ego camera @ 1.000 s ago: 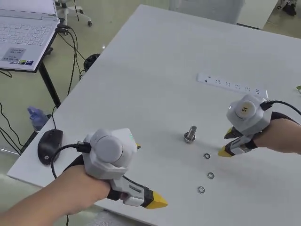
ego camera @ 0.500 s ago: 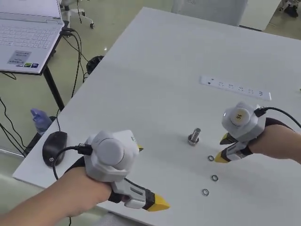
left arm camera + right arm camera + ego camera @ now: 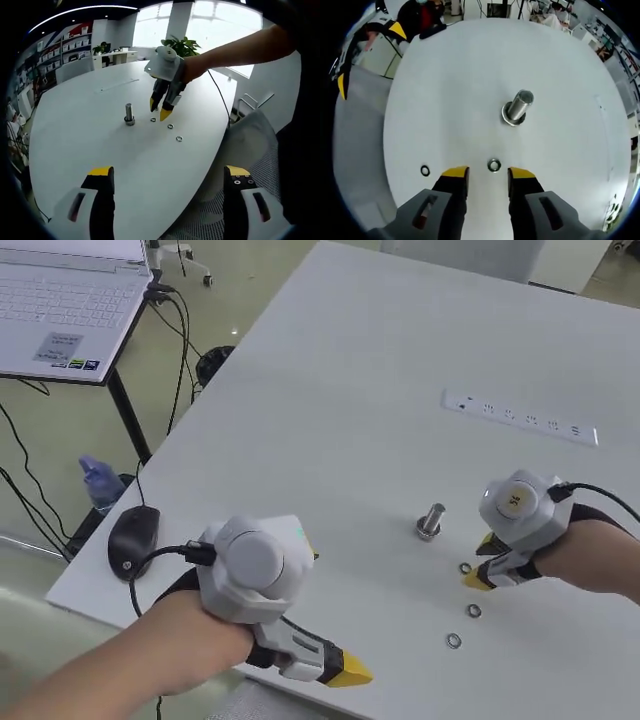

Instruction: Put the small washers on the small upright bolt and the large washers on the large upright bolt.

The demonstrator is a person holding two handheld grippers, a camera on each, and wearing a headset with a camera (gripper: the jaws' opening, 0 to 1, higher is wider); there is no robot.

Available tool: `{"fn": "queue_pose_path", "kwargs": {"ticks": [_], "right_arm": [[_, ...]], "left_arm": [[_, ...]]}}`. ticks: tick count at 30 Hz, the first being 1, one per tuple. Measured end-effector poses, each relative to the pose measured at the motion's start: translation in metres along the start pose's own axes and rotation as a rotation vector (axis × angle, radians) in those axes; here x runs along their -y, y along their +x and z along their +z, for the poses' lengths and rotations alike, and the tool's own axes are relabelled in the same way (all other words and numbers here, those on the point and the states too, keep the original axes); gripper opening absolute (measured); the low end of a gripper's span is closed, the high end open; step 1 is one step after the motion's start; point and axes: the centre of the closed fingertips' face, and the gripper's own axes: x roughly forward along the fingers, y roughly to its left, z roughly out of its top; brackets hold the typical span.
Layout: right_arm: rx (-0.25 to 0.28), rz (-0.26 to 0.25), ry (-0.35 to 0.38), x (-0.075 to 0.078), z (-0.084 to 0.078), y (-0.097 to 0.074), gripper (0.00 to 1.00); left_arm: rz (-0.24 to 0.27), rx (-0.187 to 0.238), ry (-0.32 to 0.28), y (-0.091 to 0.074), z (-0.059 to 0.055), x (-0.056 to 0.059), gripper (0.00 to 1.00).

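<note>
Lining up the pick: the small silver steel ring washer [image 3: 465,568], flat on the white table [image 3: 350,390] at five o'clock of the upright grey steel bolt [image 3: 431,523] in the head view, wants a centred, square descent and a pinch across its rim; the right gripper [image 3: 488,174] is poised just beside it, jaws narrowly parted, empty; the left gripper [image 3: 168,171] gapes wide, empty.

The left tongs [image 3: 168,175] and right tongs [image 3: 489,174] have pale grey rounded housings and dark jaws tipped yellow. A black cable [image 3: 163,554] leaves each. The right housing bears a round yellow sticker [image 3: 516,501].
</note>
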Motion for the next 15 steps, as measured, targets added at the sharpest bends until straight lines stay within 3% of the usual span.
{"fn": "queue_pose_path", "kwargs": {"ticks": [4,15], "right_arm": [[0.006,-0.029,0.02,0.0065,0.0011,0.0063,0.31],[-0.013,-0.027,0.028,0.0063,-0.0049,0.0106,0.29]], "left_arm": [[-0.008,-0.014,0.009,0.0015,-0.0027,0.0002,0.9],[-0.014,-0.009,0.007,0.0021,0.0007,-0.0021,0.88]]}}
